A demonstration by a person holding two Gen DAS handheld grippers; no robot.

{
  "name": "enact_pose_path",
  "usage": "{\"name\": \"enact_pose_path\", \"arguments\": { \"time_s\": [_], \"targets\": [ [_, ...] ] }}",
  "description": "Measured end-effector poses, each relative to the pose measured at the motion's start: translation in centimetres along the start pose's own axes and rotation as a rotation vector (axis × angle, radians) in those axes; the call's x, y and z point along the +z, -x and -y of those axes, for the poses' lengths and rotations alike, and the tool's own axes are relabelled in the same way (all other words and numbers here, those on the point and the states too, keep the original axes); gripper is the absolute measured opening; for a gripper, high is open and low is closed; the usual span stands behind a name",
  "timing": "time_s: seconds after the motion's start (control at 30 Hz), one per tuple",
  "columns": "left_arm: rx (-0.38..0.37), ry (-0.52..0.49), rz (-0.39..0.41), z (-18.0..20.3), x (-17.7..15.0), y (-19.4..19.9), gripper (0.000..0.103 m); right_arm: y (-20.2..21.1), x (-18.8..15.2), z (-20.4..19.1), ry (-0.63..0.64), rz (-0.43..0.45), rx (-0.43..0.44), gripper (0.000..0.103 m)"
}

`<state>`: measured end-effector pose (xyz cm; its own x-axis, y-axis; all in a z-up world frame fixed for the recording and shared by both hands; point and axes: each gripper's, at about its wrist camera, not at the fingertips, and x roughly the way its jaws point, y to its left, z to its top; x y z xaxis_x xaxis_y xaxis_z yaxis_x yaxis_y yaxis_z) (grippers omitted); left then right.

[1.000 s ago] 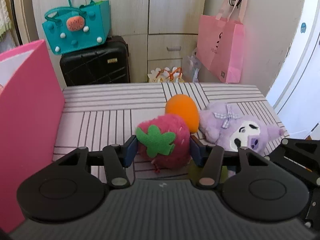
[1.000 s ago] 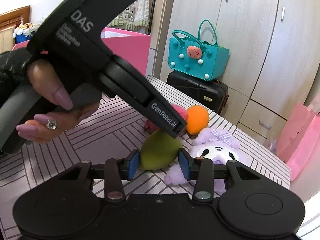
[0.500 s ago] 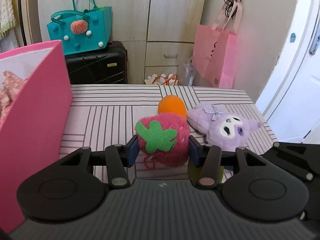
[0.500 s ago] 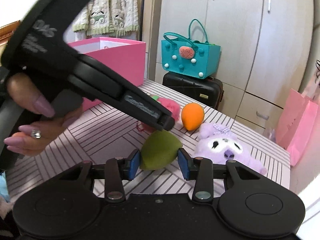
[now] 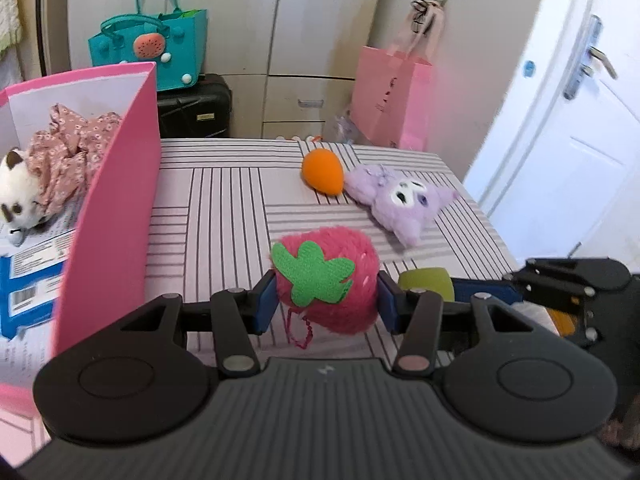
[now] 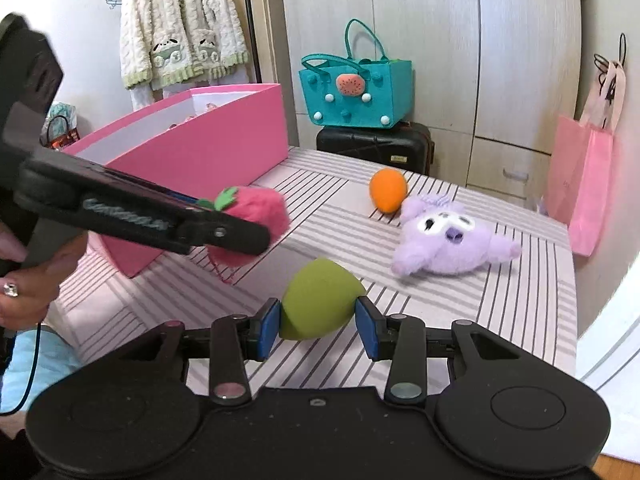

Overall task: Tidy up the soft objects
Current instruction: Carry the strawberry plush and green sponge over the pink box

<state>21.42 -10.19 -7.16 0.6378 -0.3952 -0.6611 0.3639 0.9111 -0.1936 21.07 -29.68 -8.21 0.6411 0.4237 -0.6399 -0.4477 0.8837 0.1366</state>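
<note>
Strawberry (image 5: pixel 326 286) is squeezed in the left gripper (image 5: pixel 326 300) and has lifted toward the pink box (image 5: pixel 116 200). Right gripper (image 6: pixel 318 320) pinches the green sponge (image 6: pixel 318 304), up too.

two plush toys (image 6: pixel 448 240), two sponges (image 6: pixel 316 304)

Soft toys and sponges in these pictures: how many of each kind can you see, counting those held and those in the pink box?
Plush toys: 3, the strawberry, the purple one, the white cat in the pink box
Egg-shaped sponges: 2, green, orange
Floral cloth: 1
Total: 6
</note>
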Motion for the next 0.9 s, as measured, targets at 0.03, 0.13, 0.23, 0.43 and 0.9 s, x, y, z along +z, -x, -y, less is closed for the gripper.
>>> {"name": "enact_pose_path", "arguments": {
  "time_s": [0.03,0.13,0.23,0.43,0.9],
  "targets": [
    [-0.012,-0.007,-0.008,-0.1,-0.2,0.6,0.05,0.2,-0.2,-0.2,-0.008,-0.005,0.006,0.046],
    [-0.04,-0.015,-0.027,-0.5,-0.8,2.3,0.05,1.0,-0.8,-0.7,-0.035,-0.024,0.021,0.046],
    [-0.052,-0.041,-0.028,-0.6,-1.3,4.4,0.05,1.6,-1.1,-1.4,-0.043,-0.044,0.044,0.046],
    [-0.097,-0.104,-0.096,-0.8,-2.2,8.2,0.05,4.1,-1.1,-2.9,-0.048,-0.047,0.086,0.046],
    [-0.09,-0.126,-0.21,-2.9,-3.2,15.1,0.05,9.6,1.9,-9.1,0.109,-0.047,0.224,0.046]
  ]
}}
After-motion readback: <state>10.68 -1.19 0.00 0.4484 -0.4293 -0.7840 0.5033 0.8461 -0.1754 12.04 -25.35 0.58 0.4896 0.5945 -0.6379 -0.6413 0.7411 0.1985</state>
